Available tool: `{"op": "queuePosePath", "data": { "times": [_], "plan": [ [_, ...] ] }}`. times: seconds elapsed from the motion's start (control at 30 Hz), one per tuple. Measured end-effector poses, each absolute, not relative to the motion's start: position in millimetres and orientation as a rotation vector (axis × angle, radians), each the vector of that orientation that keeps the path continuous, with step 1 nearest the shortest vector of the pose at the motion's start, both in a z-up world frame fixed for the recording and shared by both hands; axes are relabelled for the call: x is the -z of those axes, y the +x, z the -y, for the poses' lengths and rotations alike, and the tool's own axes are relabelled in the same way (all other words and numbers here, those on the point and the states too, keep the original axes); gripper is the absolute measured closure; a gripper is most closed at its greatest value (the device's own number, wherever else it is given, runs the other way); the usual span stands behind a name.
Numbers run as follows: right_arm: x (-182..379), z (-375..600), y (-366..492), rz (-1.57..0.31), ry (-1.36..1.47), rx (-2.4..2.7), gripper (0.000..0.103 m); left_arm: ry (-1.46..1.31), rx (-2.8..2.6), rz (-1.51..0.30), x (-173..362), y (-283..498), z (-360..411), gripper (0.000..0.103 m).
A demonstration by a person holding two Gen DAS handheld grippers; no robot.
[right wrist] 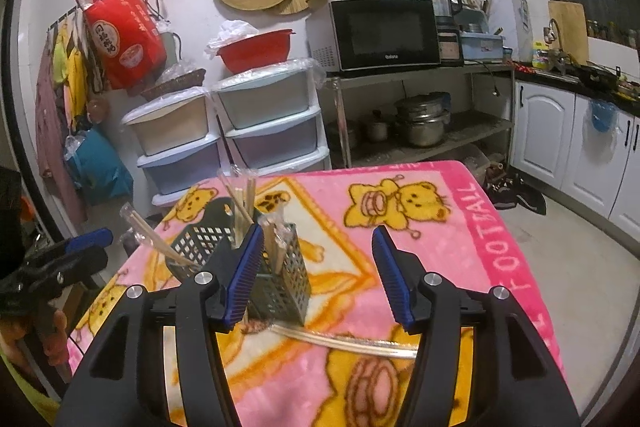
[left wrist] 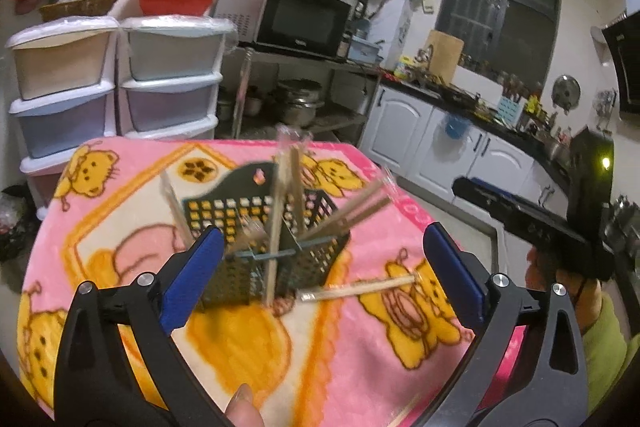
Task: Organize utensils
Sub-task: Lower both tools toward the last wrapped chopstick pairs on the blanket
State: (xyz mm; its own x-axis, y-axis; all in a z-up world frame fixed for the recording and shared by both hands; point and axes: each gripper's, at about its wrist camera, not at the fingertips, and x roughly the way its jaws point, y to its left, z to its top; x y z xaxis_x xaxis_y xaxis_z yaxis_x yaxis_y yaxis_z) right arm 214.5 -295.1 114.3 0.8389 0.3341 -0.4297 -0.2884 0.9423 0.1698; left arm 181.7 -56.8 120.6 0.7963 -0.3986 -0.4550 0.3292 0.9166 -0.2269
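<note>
Pink bear-print blanket (left wrist: pixel 360 367); dark perforated caddy (left wrist: pixel 240 275).

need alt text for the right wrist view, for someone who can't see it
An open hand-held gripper with blue pads hovers over a wrapped pair of chopsticks lying on a pink bear-print blanket. Just behind stands a dark perforated utensil caddy already holding several wrapped chopsticks.

A home kitchen: microwave (right wrist: pixel 384 33) on a steel rack, stacked pots (right wrist: pixel 424 125), white cabinets (right wrist: pixel 548 135), cluttered black counter (left wrist: pixel 472 103).
</note>
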Motion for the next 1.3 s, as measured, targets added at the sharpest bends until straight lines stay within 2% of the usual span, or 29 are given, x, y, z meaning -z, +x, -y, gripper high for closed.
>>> {"op": "queuePosePath", "data": {
  "times": [0.97,1.13,1.3],
  "plan": [
    [-14.8,352.7,231.8,-0.723,0.132,-0.165,0.049,0.045,0.663,-0.805,4.9,152.3,156.6,0.011],
    [11.5,356.7,245.4,-0.789,0.139,-0.151,0.049,0.082,0.71,-0.863,23.9,143.1,170.9,0.02],
    [35.2,356.0,258.1,-0.843,0.157,-0.141,0.049,0.134,0.737,-0.913,41.1,137.8,181.7,0.035]
  ]
}}
